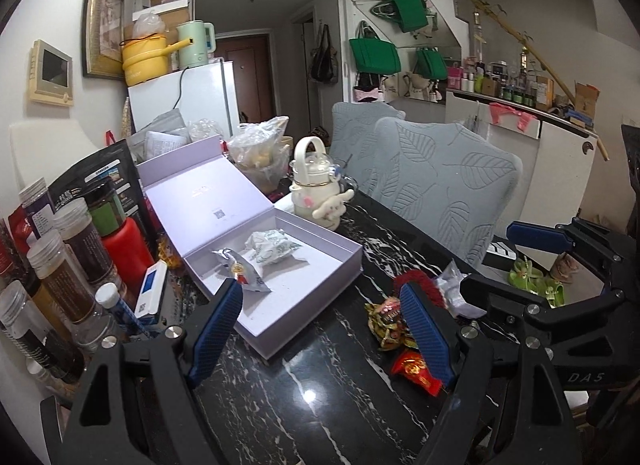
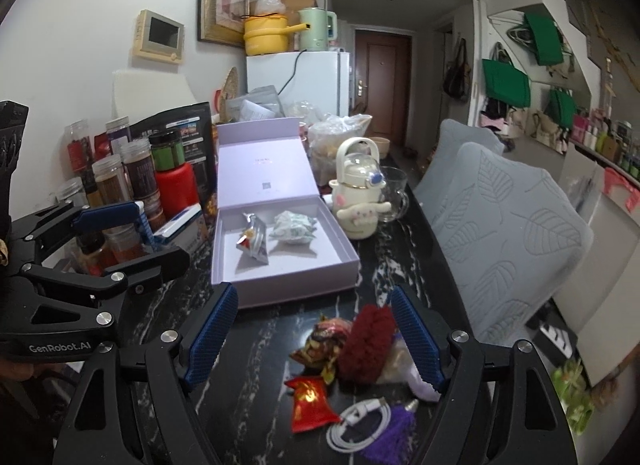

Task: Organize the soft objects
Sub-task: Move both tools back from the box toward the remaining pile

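Right gripper (image 2: pixel 314 335) spread, holding nothing; red fluffy ball (image 2: pixel 366 343) sits on the table just inside its right finger (right hand nearer). Left gripper (image 1: pixel 320 331) also spread, empty. Lavender box (image 2: pixel 288 265) lies beyond.

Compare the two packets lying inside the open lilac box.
The shiny silver foil packet lies on the left of the lilac cardboard box; the crumpled white packet with green print lies to its right. The silver one is pointed, with a red and yellow mark; the white one is rounder and puffier. The silver one looks glossy, the white one matte. Both rest on the box floor, apart from each other.
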`<state>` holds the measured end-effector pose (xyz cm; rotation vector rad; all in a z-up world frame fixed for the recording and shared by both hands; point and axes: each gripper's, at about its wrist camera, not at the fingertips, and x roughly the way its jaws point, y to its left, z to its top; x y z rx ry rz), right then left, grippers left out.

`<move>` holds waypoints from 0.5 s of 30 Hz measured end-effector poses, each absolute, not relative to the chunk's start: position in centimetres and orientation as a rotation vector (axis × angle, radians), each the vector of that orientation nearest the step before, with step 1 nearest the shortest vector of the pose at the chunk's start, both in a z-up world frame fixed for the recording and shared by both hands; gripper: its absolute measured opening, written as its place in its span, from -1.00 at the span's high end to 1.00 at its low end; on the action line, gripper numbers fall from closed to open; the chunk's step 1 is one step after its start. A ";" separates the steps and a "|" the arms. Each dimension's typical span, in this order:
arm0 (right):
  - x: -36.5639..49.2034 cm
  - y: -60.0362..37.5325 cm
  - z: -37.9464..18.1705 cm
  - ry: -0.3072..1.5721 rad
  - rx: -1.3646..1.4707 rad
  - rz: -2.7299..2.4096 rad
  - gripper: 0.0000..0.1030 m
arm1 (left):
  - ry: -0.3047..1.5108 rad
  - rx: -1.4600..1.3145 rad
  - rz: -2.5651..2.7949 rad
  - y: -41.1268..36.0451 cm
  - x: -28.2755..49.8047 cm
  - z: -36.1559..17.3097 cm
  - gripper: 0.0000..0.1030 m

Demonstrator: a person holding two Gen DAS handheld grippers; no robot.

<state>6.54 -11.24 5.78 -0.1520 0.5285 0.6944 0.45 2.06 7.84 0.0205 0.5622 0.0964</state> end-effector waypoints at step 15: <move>5.0 -15.6 3.7 0.581 -0.123 0.577 -0.57 | 0.565 0.040 -0.030 -1.5 0.5 6.5 -0.58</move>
